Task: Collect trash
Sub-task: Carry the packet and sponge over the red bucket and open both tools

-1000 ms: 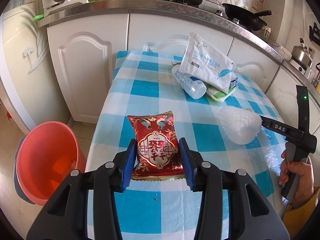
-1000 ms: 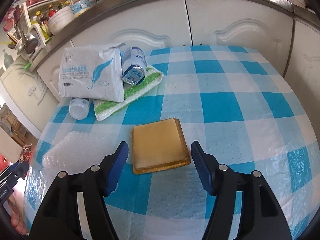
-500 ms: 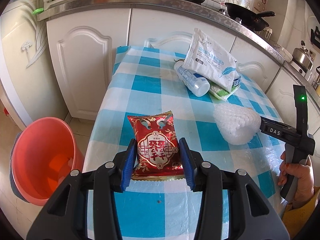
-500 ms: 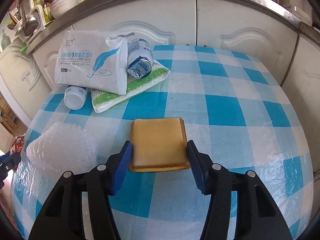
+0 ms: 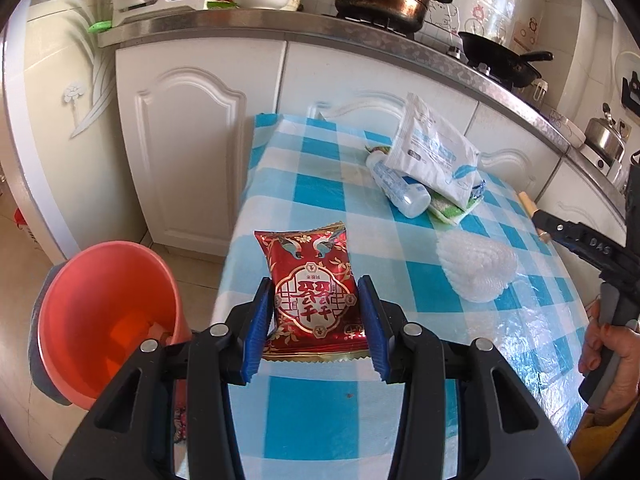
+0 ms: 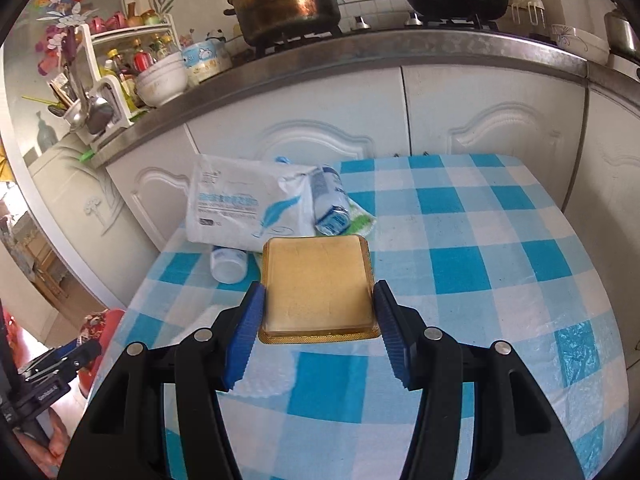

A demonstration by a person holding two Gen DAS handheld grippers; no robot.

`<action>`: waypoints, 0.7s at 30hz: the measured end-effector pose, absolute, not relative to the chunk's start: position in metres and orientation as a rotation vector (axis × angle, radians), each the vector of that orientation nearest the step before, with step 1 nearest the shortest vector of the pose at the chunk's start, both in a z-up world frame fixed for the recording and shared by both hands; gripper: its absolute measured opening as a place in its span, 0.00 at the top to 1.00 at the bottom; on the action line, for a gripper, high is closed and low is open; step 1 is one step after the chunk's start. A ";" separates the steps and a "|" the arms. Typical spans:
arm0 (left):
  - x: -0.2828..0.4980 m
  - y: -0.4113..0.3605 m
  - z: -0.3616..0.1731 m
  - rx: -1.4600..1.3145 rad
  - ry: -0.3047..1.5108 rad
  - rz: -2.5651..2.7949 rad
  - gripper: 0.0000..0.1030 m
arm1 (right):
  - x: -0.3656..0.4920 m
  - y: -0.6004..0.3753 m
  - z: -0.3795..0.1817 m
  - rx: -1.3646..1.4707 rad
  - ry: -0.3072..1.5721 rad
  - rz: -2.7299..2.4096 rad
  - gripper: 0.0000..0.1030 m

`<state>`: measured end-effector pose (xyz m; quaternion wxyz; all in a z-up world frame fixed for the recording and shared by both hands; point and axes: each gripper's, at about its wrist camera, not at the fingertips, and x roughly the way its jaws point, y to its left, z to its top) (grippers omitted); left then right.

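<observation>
Trash is in both our tongs: the left tongs (image 5: pixel 317 322) pinch a glossy red foil snack packet (image 5: pixel 314 294) by its side edges, above the near edge of the bench (image 5: pixel 320 412) with its blue-and-white checked plastic cover. We cannot read the packet's printed characters with certainty. Our right tongs (image 6: pixel 318 330) have just been closing and now clamp a shallow, square, golden plastic tray (image 6: pixel 318 288) with rounded corners, held clear above the cloth. Both tongs point forward and tilt downward. Our right hand (image 5: pixel 612 360) wraps a grey handle whose black body reads "DAS". An orange bucket (image 5: pixel 100 320) stands on the floor beside the bench. Farther back lie a white pouch (image 6: pixel 244 208), small bottles and crumpled bubble wrap (image 5: pixel 476 270).
</observation>
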<state>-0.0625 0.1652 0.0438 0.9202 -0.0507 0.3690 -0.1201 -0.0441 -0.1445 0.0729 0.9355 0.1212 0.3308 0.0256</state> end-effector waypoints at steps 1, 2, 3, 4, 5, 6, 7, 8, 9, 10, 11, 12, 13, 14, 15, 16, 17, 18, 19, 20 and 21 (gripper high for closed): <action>-0.063 0.170 0.045 -0.108 0.753 -0.240 0.57 | -0.045 -0.139 0.078 0.250 0.668 0.071 0.45; -0.064 0.176 0.046 -0.112 0.748 -0.230 0.57 | -0.046 -0.131 0.083 0.249 0.661 0.091 0.45; -0.065 0.182 0.047 -0.117 0.744 -0.221 0.57 | -0.047 -0.124 0.088 0.248 0.657 0.112 0.45; -0.065 0.188 0.047 -0.121 0.741 -0.211 0.57 | -0.048 -0.116 0.091 0.249 0.654 0.135 0.45; -0.066 0.195 0.047 -0.128 0.739 -0.199 0.57 | -0.047 -0.107 0.095 0.250 0.652 0.159 0.45; -0.066 0.202 0.047 -0.137 0.736 -0.187 0.57 | -0.048 -0.098 0.098 0.249 0.649 0.184 0.45; -0.067 0.209 0.047 -0.146 0.735 -0.176 0.57 | -0.047 -0.087 0.101 0.251 0.648 0.216 0.45; -0.067 0.217 0.047 -0.157 0.734 -0.163 0.57 | -0.047 -0.077 0.103 0.258 0.649 0.250 0.45; -0.067 0.224 0.046 -0.164 0.733 -0.150 0.57 | -0.046 -0.067 0.104 0.268 0.652 0.288 0.45; -0.068 0.232 0.046 -0.172 0.731 -0.134 0.57 | -0.044 -0.056 0.106 0.277 0.656 0.331 0.45; -0.068 0.239 0.045 -0.181 0.730 -0.121 0.57 | -0.043 -0.045 0.107 0.282 0.661 0.370 0.45; -0.069 0.247 0.044 -0.192 0.729 -0.108 0.57 | -0.041 -0.033 0.108 0.285 0.666 0.404 0.45; -0.069 0.255 0.043 -0.203 0.728 -0.093 0.57 | -0.040 -0.020 0.109 0.286 0.672 0.439 0.45; -0.069 0.262 0.042 -0.210 0.727 -0.081 0.57 | -0.039 -0.009 0.110 0.285 0.678 0.468 0.45; -0.069 0.269 0.041 -0.217 0.726 -0.068 0.57 | -0.037 0.003 0.110 0.285 0.685 0.498 0.45; -0.070 0.276 0.040 -0.226 0.725 -0.054 0.57 | -0.035 0.015 0.111 0.285 0.695 0.532 0.45; -0.071 0.283 0.039 -0.234 0.724 -0.042 0.57 | -0.033 0.026 0.111 0.286 0.702 0.561 0.45; -0.072 0.290 0.038 -0.243 0.723 -0.031 0.57 | -0.031 0.038 0.110 0.287 0.713 0.589 0.45; -0.072 0.297 0.037 -0.251 0.723 -0.018 0.57 | -0.029 0.051 0.109 0.286 0.728 0.619 0.45; -0.073 0.303 0.035 -0.256 0.724 -0.007 0.57 | -0.027 0.061 0.108 0.285 0.740 0.642 0.45; -0.074 0.309 0.033 -0.261 0.725 0.004 0.57 | -0.025 0.073 0.106 0.281 0.753 0.663 0.45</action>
